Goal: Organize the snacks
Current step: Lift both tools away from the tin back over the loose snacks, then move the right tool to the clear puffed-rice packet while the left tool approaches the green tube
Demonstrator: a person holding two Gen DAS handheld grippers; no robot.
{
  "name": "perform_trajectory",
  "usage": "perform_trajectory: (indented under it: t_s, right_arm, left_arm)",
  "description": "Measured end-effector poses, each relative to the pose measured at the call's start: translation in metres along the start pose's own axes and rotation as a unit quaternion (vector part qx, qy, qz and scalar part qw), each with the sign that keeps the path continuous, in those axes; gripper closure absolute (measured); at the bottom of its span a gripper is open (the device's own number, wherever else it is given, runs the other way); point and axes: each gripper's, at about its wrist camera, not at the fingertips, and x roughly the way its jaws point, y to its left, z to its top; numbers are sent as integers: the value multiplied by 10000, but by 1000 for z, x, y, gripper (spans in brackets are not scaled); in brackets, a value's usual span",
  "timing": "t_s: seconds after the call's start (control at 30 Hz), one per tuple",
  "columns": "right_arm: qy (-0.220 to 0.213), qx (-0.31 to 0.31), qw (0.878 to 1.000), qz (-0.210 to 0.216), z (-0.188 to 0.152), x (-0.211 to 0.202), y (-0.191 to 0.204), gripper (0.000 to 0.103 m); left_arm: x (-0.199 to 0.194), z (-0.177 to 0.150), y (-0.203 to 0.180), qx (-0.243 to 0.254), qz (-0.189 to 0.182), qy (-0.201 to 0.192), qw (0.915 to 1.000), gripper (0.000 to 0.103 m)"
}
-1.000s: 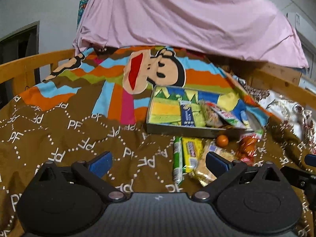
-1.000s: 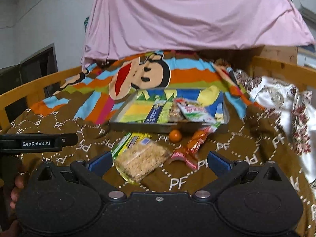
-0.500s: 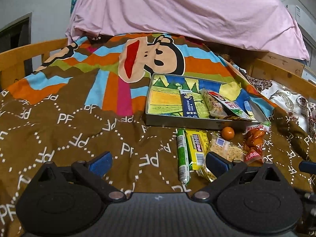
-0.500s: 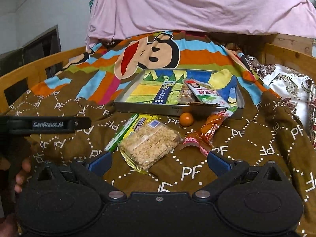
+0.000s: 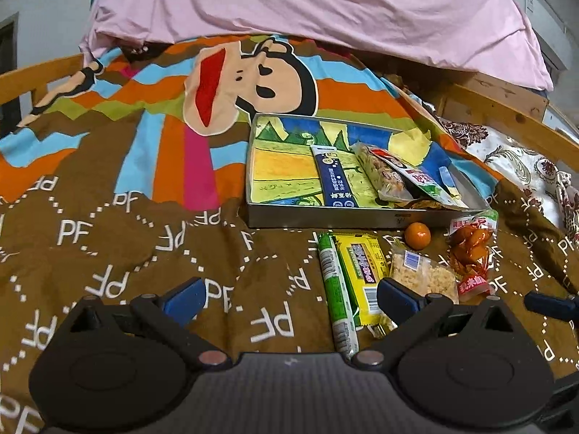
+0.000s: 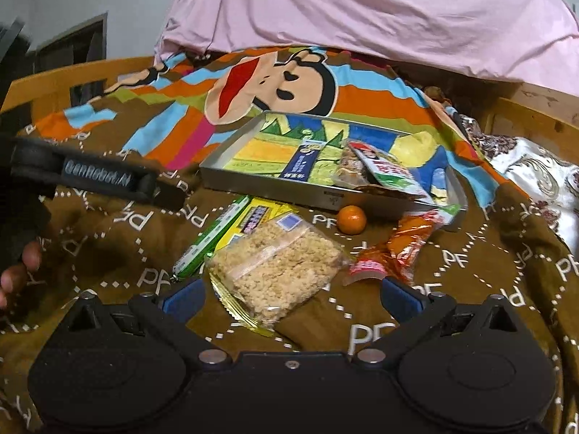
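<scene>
A metal tray (image 5: 325,218) (image 6: 253,190) with a colourful liner lies on the brown blanket and holds a blue stick pack (image 5: 334,179) and two snack bags (image 5: 409,177). In front of it lie a green tube (image 5: 334,289), a yellow packet (image 5: 362,271), a clear bag of crumbly rice cake (image 6: 275,267) (image 5: 423,275), a small orange (image 6: 351,219) (image 5: 417,235) and an orange-red meat snack pack (image 6: 401,249) (image 5: 470,253). My left gripper (image 5: 289,296) is open and empty, left of the loose snacks. My right gripper (image 6: 291,294) is open, with the rice cake bag between its fingers.
The blanket (image 5: 108,217) covers a bed with wooden rails (image 5: 506,115) on both sides. A pink sheet (image 5: 325,7) is heaped at the back. A floral cloth (image 6: 535,177) lies at the right. The left gripper's body (image 6: 90,177) shows in the right wrist view.
Both grippers have moved forward and lower toward the loose snacks. The rice cake bag now sits closer between the right gripper's fingers. Both stay open.
</scene>
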Motion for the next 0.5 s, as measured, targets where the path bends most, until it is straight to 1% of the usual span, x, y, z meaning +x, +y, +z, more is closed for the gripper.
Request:
perform_trajectory:
  t_s: [0.1,0.17,0.33,0.4,0.5]
  right_arm:
    - [-11,-110,9999,-33,0,11,9,1]
    - [-1,-236,9997,-101,1,20,17,1]
    - [153,-741,9968,-255,-2,42,36,1]
    - [229,-863,9956,-277,-5,49,40,1]
    - [178,-950,9946,-372,-6,53,44,1]
  left_arm:
    - [10,5,3,-190,-248,70,9995,0]
    - [17,9,3,-194,-375,138,9990,0]
    - [35,15,-7,195,-567,299,9978,1]
    - [42,17,-8,247,-639,362,9970,1]
    - [52,21,-4,31,-800,488,9956,1]
